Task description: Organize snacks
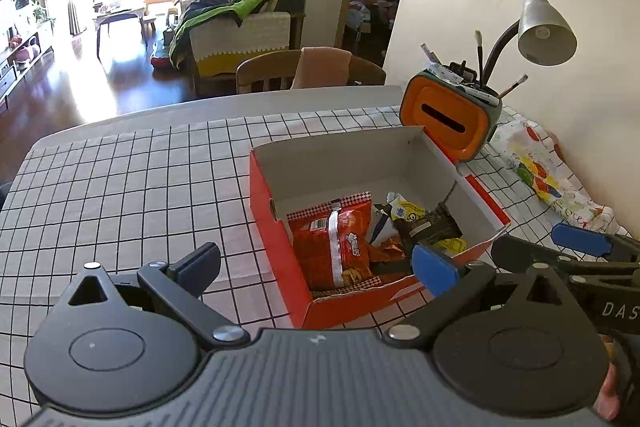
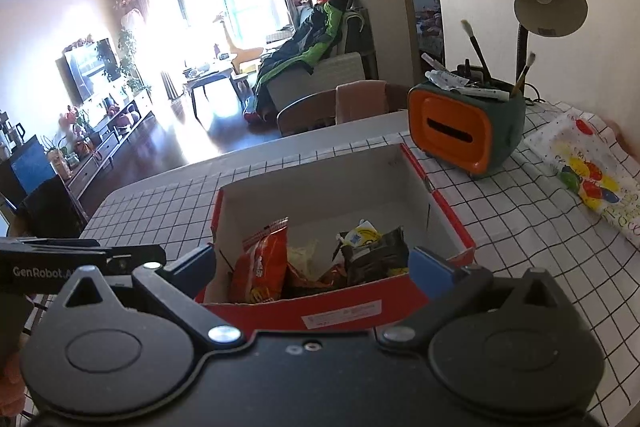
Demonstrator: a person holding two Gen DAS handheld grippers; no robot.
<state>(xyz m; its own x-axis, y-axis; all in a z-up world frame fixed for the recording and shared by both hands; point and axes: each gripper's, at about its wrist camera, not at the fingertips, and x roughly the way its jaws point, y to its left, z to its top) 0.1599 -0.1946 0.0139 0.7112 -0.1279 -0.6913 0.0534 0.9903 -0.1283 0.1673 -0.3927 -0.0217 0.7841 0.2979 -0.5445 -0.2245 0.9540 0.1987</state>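
A white tablecloth with a black grid [image 1: 120,187] is spread over the table. An orange-fronted green desk organizer [image 1: 448,119] holding brushes is placed near the wall, with a grey gooseneck desk lamp [image 1: 546,29] just behind it and a folded white cloth with colourful prints [image 1: 544,171] laid beside it. A wooden chair draped with a pink towel [image 1: 316,69] is seen at the far edge.

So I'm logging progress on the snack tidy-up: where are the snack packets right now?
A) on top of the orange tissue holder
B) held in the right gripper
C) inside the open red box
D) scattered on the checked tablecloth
C: the red snack bag and the dark packet lie inside the open red box, while both grippers are open and hold nothing.
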